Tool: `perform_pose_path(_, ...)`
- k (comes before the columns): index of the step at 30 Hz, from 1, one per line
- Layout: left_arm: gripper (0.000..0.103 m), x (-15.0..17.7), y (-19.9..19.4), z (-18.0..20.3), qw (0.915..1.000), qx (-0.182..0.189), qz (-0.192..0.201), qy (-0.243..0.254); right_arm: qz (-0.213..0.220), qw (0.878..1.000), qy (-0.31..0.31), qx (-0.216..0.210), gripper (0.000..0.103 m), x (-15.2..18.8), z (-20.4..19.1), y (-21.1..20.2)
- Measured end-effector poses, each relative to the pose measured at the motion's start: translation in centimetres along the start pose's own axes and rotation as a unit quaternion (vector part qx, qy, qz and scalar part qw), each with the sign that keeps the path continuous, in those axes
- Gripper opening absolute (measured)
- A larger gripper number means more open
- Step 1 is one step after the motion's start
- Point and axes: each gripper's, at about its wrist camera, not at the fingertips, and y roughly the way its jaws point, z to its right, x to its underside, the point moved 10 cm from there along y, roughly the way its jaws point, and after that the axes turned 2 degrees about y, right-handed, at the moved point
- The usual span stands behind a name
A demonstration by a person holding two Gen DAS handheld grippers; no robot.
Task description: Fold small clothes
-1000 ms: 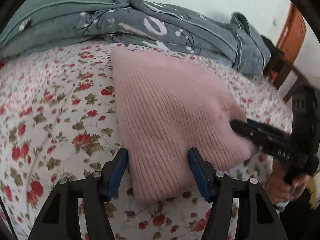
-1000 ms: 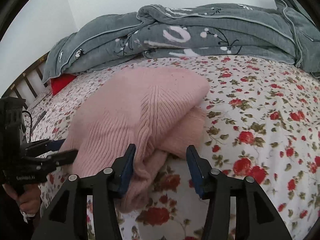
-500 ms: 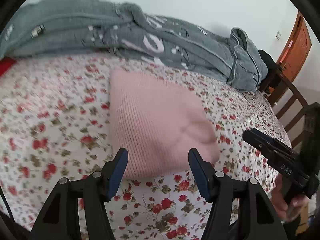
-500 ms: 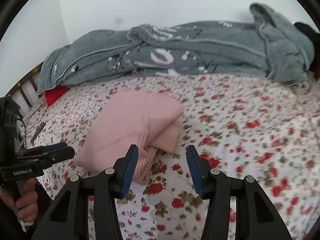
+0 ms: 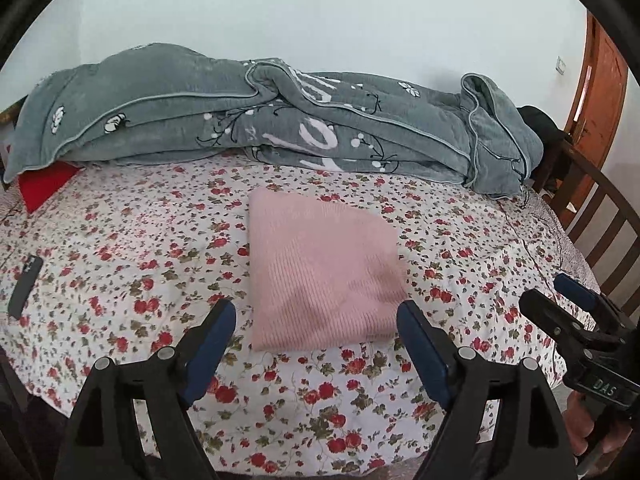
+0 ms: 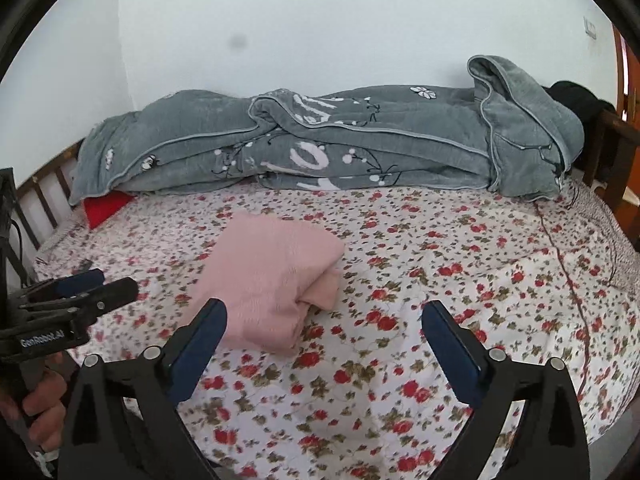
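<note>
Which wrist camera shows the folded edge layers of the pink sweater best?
The right wrist view: the pink sweater shows its stacked layers at the right corner. The left wrist view shows only its flat ribbed top.

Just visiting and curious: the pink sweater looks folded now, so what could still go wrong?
The pink sweater has loose layers poking out at its right corner, so the fold may slump open if nudged. Both the left hand-held gripper and the right hand-held gripper are open and off it; grabbing one layer could undo the fold. The phone near the bed edge might get knocked.
</note>
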Motion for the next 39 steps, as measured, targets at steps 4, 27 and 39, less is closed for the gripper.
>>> perform_pose_path(4,0.083,0.5,-0.5,0.3,1.0,0.001,-0.006,-0.007,0.002,1.0,-0.007,0.012,0.1,0.3,0.2,-1.0)
perform_pose_path(27,0.084,1.0,-2.3,0.5,0.9998,-0.019,0.001,-0.003,0.003,1.0,-0.011,0.007,0.1,0.9,0.0,-2.4)
perform_pose_path(39,0.084,1.0,-2.4,0.3,0.9998,-0.021,0.002,-0.003,0.004,1.0,-0.009,0.006,0.1,1.0,0.2,-2.6)
